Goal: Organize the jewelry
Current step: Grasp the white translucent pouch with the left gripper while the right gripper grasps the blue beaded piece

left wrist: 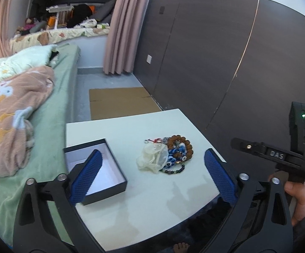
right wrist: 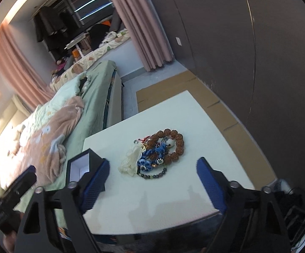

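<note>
While both grippers hang spread and empty over the near edge of the white square table (left wrist: 144, 206), the left gripper (left wrist: 152, 175) has the open black cardboard box with white lining (left wrist: 110, 181) by its left finger. Farther in, the tangled heap of beaded bracelets (right wrist: 163, 151) lies dead ahead between the fingers of the right gripper (right wrist: 152, 181), apparently the nearer one, a crumpled clear plastic bag (right wrist: 129, 162) touching the heap's left side.

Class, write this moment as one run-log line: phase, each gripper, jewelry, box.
phase: approach | left gripper: open, empty | right gripper: open, empty | jewelry pile: on table, untouched | box: open, empty
</note>
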The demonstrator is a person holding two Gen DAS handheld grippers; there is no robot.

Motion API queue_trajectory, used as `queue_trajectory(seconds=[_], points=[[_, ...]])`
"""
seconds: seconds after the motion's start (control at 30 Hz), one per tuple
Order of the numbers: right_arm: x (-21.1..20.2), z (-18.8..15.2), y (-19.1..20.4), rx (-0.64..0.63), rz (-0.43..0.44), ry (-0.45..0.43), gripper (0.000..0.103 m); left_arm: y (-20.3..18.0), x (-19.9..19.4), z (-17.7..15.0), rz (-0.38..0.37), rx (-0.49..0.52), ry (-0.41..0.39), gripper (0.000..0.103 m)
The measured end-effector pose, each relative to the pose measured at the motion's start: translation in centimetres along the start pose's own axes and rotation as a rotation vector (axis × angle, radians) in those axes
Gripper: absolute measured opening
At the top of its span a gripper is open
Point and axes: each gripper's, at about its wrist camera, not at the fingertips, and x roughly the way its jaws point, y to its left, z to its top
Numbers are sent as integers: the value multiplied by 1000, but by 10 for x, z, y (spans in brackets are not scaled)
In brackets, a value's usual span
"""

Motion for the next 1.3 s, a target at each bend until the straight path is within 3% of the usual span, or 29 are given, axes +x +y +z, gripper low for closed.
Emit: queue_trajectory(seconds=[0.23, 0.5, 0.77, 1.03, 1.13, 1.2, 1.3], points=[[38, 18, -14, 139, 40, 77, 63, -1, 46, 21, -33, -45, 101, 78], [78, 29, -23, 197, 55, 159, 45, -9, 94, 26, -55, -43, 206, 71], [113, 19, -38, 253, 118, 200, 46, -4, 156, 16, -57, -79, 335, 67], [132, 13, -45, 285, 104, 216, 46, -8, 192, 1, -85, -74, 381, 65], [140, 10, -47, 297, 110, 239, 46, -8, 208, -8, -93, -84, 423, 39], [146, 9, -47, 300, 116, 253, 46, -6, 212, -11, -96, -94, 442, 4], [152, 8, -44, 303, 125, 270, 46, -3, 208, -10, -107, -107, 424, 3]])
